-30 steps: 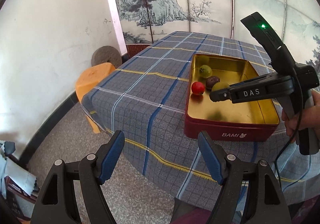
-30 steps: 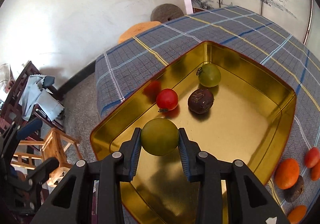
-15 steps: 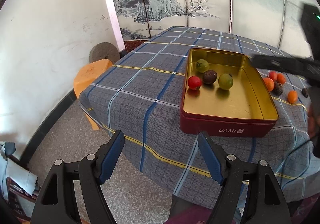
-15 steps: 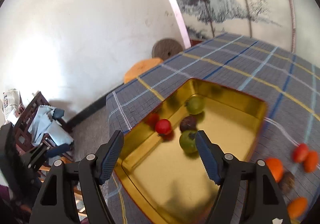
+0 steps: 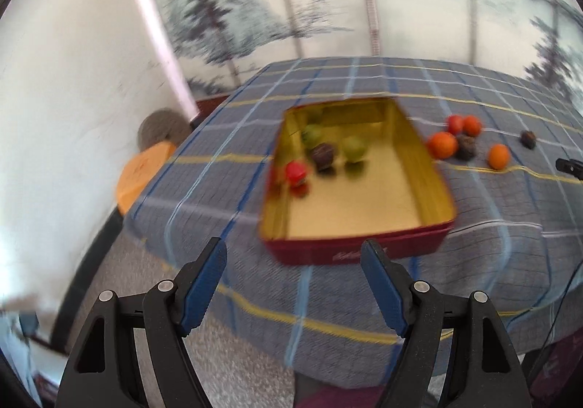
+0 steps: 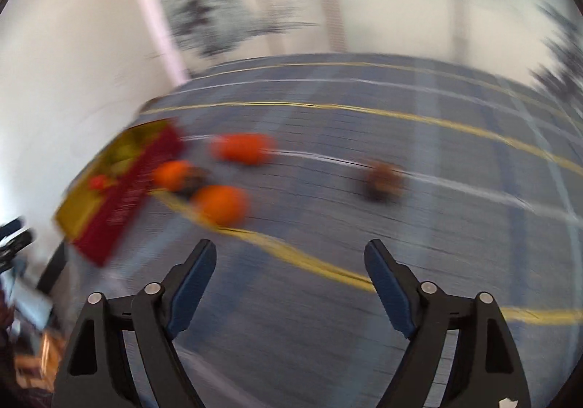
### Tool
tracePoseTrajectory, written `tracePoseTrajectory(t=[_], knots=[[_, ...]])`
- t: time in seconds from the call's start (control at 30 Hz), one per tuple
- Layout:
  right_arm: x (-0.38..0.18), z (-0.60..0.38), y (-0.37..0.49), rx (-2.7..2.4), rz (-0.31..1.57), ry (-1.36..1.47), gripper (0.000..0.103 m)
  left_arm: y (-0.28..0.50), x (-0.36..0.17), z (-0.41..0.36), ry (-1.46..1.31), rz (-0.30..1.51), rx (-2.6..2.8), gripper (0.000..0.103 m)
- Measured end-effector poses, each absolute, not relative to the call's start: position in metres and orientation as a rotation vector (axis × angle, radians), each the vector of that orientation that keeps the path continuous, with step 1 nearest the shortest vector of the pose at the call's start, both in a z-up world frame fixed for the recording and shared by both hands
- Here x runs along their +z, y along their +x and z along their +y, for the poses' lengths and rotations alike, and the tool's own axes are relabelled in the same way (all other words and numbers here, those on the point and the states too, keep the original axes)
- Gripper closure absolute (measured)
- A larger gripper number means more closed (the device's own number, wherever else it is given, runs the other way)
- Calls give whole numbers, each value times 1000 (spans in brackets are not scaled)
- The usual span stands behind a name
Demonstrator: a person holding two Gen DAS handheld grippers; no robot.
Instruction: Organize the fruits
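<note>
Right wrist view: right gripper point(image 6: 288, 284), wide open and empty since releasing the green fruit point(image 5: 353, 149) into the tin point(image 5: 430, 171) at frame centre, now faces loose oranges point(image 6: 220, 204) centre-left. Left gripper point(image 5: 293, 284) hangs open, empty.

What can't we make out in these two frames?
- Right wrist view: motion blur smears the fruits beside the tin; the dark fruit can't be identified.
- Left wrist view: lettering on the tin's red front is blurred, unreadable.
- Left wrist view: a dark object is cut off by the right edge.
- Both hand-held grippers, left and right, are open and hold nothing.
</note>
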State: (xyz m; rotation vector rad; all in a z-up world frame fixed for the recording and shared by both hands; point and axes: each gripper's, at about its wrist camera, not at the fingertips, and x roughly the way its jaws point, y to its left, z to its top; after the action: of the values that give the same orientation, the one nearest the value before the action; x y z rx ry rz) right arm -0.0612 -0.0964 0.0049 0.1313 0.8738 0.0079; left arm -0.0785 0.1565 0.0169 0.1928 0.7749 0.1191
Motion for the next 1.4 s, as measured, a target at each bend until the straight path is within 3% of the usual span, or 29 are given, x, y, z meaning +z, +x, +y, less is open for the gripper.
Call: tracePoseTrajectory(t=[0.27, 0.37, 0.73, 1.0, 1.07, 1.1, 1.2, 1.4], knots=[[0, -186, -83, -156, 850, 238, 19, -21, 36, 79, 209, 801, -272, 27], [0, -186, -83, -115, 839, 230, 13, 6, 33, 51, 289, 801, -363, 27], [4, -166, -94, 3, 796, 172, 7, 112, -17, 5, 672, 942, -663, 31], [3, -165, -93, 21, 799, 181, 7, 148, -49, -1, 787, 1062, -830, 31], [2, -166, -92, 17, 807, 186, 7, 150, -59, -3, 805, 1089, -856, 34], [1, -166, -90, 15, 813, 188, 7, 152, -57, -2, 775, 1085, -886, 46], [0, -166, -86, 11, 827, 188, 7, 158, -54, 2, 718, 1091, -891, 62], [-2, -166, -84, 14, 841, 187, 7, 124, -40, 7, 676, 1007, -739, 62]])
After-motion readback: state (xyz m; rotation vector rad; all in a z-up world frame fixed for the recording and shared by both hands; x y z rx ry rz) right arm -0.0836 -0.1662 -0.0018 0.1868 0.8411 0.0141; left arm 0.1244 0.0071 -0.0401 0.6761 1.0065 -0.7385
